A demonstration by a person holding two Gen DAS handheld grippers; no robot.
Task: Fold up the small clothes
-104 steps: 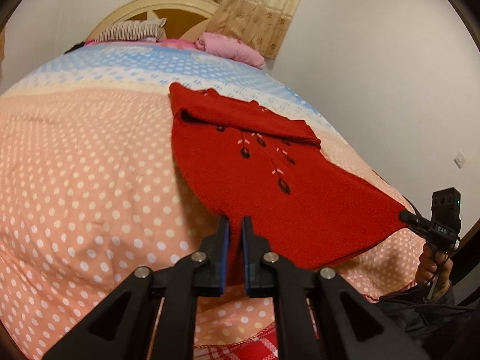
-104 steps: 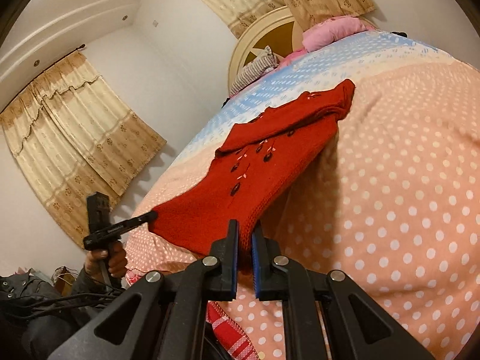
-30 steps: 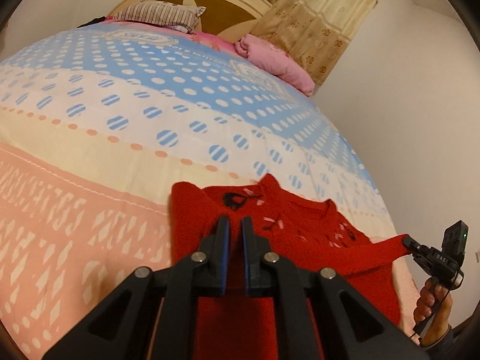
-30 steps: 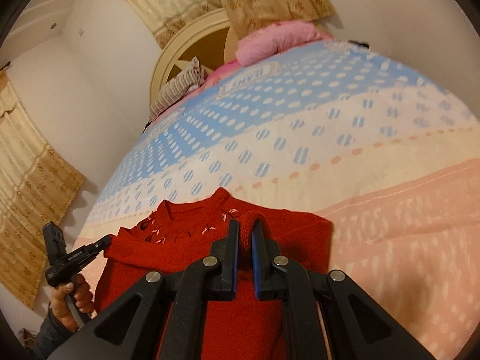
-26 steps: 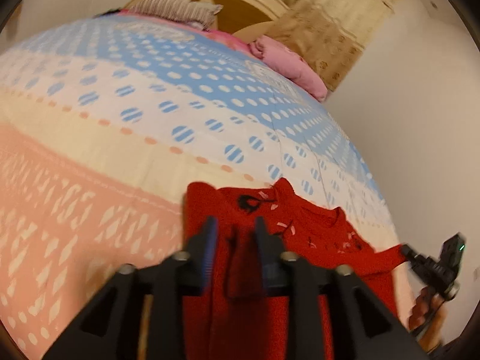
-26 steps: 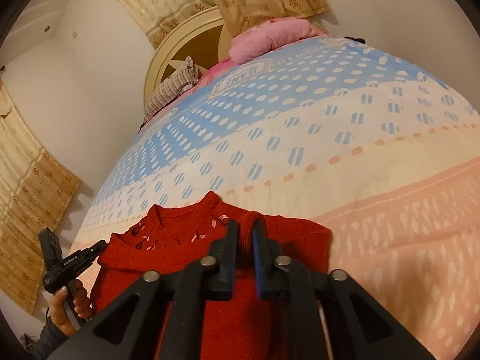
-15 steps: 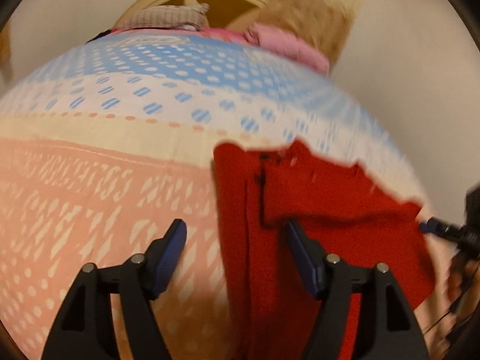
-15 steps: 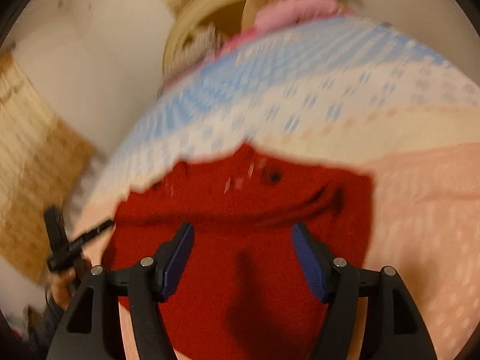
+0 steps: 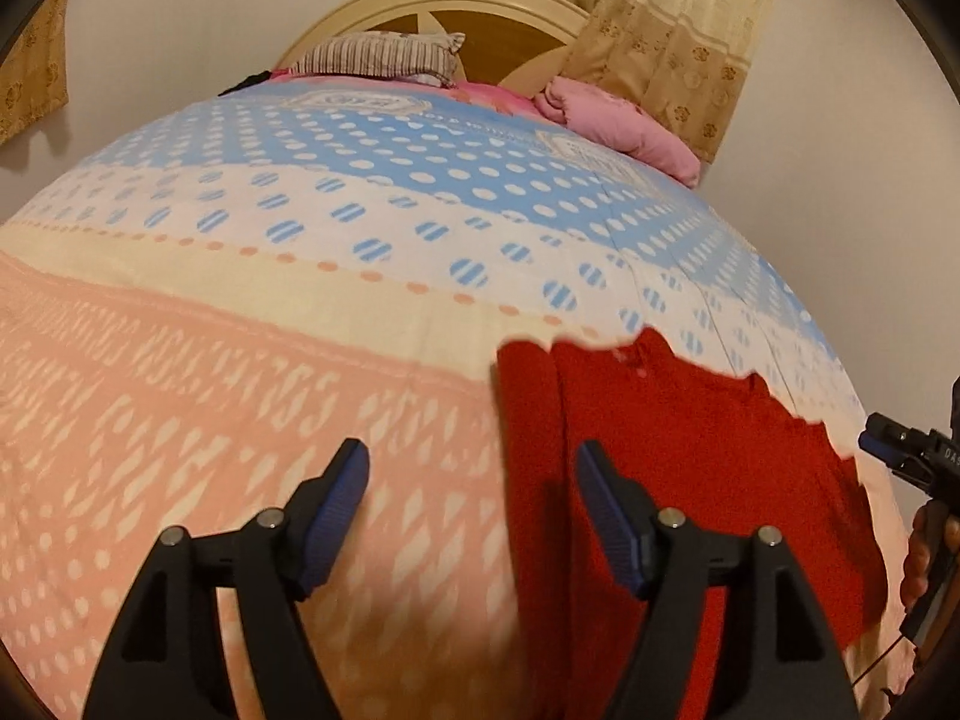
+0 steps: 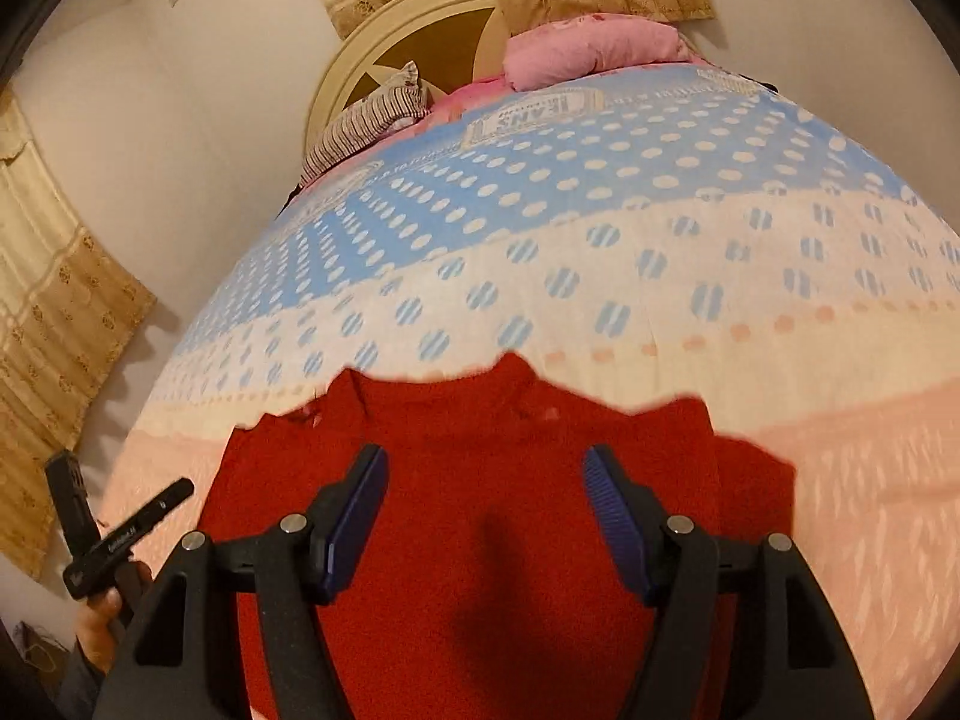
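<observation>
Red knit lies folded under the spread right gripper (image 10: 483,516), whose jaws have just been opening with nothing pinched; the left gripper (image 9: 471,507) gapes too, beside the sweater (image 10: 480,540) on the bed (image 9: 240,300). Best lift both clear — don't drag the fold. One sweater, two grippers, two pillows.

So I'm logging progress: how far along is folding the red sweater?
Done: red sweater lies doubled on the bedspread. In hand: nothing; left gripper and right gripper have just opened their jaws, both empty. Left: probably another fold, sides look untucked.
</observation>
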